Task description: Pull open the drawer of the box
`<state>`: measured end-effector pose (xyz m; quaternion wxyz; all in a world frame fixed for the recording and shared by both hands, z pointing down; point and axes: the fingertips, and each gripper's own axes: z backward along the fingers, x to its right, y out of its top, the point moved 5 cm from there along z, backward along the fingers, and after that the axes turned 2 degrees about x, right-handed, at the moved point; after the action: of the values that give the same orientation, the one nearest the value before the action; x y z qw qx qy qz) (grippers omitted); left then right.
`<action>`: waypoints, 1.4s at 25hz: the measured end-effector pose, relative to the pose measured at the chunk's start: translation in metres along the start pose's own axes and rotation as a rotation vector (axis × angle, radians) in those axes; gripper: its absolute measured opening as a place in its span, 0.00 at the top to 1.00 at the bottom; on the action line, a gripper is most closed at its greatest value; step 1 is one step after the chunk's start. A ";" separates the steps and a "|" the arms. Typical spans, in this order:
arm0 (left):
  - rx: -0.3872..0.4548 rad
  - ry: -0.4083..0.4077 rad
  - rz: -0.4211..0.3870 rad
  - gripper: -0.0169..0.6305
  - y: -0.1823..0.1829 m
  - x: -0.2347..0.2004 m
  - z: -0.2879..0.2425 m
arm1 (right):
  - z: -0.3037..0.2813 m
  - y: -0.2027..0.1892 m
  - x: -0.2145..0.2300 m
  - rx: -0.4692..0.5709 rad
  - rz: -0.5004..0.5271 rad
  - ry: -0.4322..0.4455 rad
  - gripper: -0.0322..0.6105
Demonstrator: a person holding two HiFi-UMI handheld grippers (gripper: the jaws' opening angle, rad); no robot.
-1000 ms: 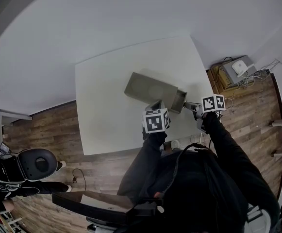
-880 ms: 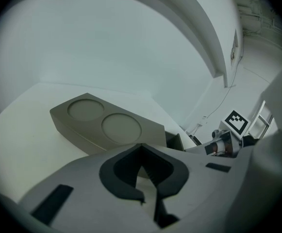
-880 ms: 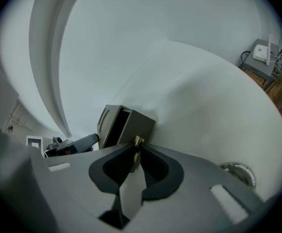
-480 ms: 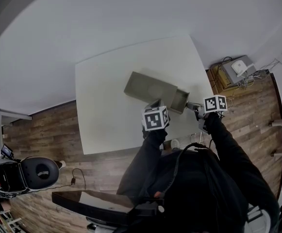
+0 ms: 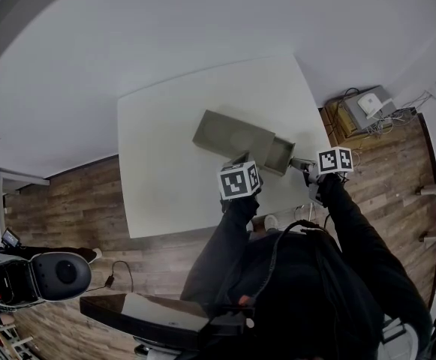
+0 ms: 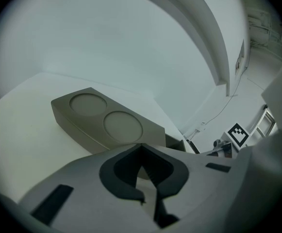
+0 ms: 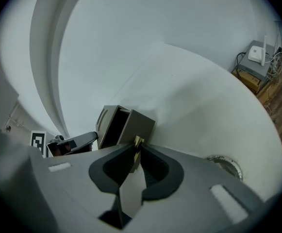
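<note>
box [image 5: 229,135]: drawer [image 5: 278,154] partly out | right gripper [image 7: 136,150]: pinching brass tab [image 7: 138,141] on the drawer front | left gripper [image 6: 141,148]: jaws pressed together, empty

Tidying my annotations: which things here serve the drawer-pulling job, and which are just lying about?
Job: box, its part-open drawer, drawer pull clamped by right gripper, left gripper by the box, table.
Lying about: white device with cables on the floor, black chair.

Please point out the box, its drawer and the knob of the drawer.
box [image 6: 102,116]: left gripper view, top face between the round recesses.
drawer [image 7: 141,125]: right gripper view, front panel.
knob [image 7: 137,141]: right gripper view, yellowish tip.
</note>
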<state>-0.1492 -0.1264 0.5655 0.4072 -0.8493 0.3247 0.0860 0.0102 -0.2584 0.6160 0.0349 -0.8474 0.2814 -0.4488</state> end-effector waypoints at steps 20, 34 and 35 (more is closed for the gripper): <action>-0.003 -0.023 0.002 0.98 -0.007 -0.001 -0.002 | 0.001 -0.003 -0.002 0.001 0.011 -0.005 0.89; -0.009 -0.024 0.004 0.98 -0.005 -0.003 -0.006 | 0.007 -0.003 0.006 -0.003 0.014 -0.017 0.89; -0.007 -0.023 0.004 0.98 -0.005 -0.003 -0.006 | 0.008 -0.003 0.006 -0.002 0.015 -0.018 0.89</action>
<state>-0.1492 -0.1270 0.5735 0.4076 -0.8492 0.3213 0.0979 0.0209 -0.2604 0.6169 0.0397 -0.8493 0.2879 -0.4407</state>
